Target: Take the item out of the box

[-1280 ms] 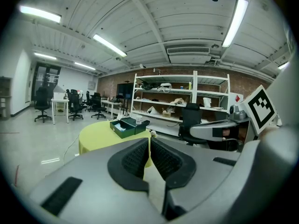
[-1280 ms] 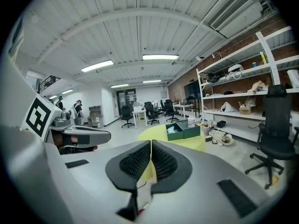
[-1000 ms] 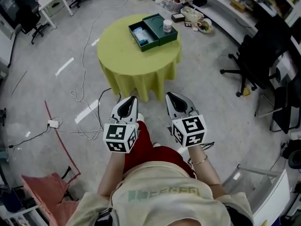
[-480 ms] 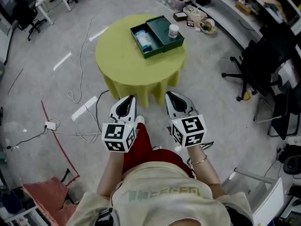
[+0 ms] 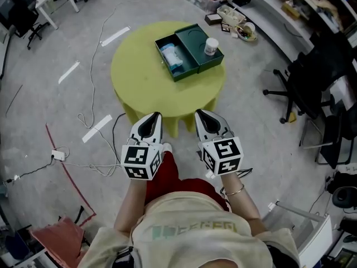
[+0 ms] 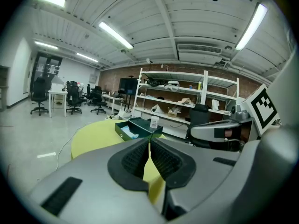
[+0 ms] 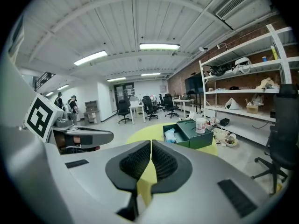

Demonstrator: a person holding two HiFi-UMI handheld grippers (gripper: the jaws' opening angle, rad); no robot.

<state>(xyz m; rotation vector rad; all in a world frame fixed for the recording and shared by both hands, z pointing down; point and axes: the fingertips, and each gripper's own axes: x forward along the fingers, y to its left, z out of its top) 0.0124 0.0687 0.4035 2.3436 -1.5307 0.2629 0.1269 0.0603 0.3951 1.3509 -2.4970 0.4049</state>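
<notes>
Item (image 5: 170,55) in box (image 5: 193,38), well beyond both jaws

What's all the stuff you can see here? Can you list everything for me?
round table with a yellow-green cloth: one, yellow-green, on the grey floor ahead
open dark green box: one, dark green, on the table's far side
light blue item: one, light blue, in the box's left half
small white jar: one, white, in the box's right half
black office chairs: several, black, at the right and the far left
white cables: a few, white, on the floor left of the table
long white shelf: one, white, cluttered, upper right
left gripper: one, grey, shut, empty
right gripper: one, grey, shut, empty
</notes>
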